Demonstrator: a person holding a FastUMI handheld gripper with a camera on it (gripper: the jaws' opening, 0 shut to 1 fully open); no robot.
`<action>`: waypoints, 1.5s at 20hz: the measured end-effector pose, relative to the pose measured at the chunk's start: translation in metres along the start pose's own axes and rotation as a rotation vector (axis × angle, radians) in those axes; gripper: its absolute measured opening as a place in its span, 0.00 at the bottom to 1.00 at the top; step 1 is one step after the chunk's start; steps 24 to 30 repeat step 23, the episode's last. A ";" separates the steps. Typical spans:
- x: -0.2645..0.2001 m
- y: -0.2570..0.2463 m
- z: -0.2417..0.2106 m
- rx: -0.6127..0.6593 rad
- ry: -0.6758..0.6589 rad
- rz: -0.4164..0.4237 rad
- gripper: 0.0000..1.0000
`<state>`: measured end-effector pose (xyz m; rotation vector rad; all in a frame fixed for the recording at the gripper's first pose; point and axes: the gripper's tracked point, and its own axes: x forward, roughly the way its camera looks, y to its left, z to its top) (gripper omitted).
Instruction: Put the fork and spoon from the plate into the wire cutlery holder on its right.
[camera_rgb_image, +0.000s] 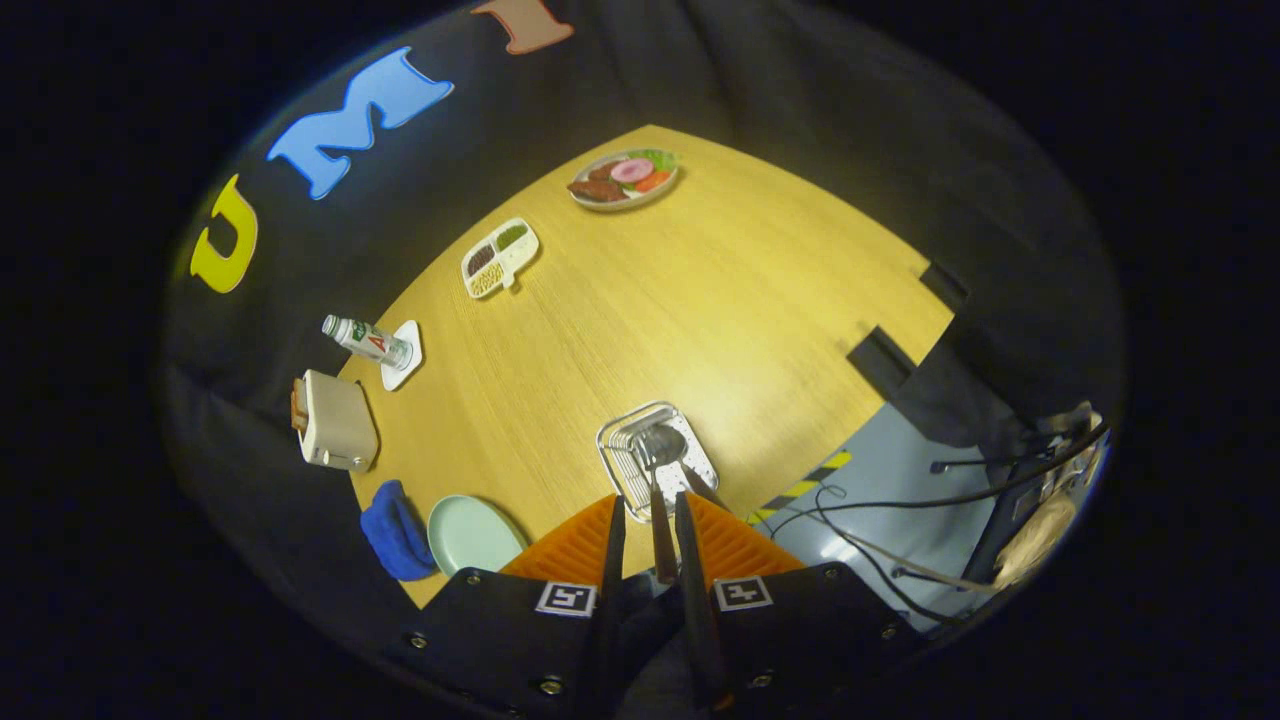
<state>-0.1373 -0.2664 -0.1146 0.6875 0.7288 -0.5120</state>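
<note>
Between the claw's (650, 520) closed fingers, spoon (661, 455) over wire cutlery holder (625, 440).

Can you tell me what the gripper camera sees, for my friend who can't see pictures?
The gripper holds a spoon by its handle, with the bowl hanging over a wire cutlery holder on a wooden table. A pale green plate and a blue cloth lie beside the fingers. Farther off are a toaster, a bottle and two food dishes.

Cloth-walled test booth, wooden table (700, 300)
</note>
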 end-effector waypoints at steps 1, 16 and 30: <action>-0.006 0.002 0.016 -0.038 -0.082 -0.006 0.29; -0.174 0.055 0.148 -0.400 -1.037 -0.136 0.29; -0.165 0.063 0.148 -0.399 -1.068 -0.118 0.28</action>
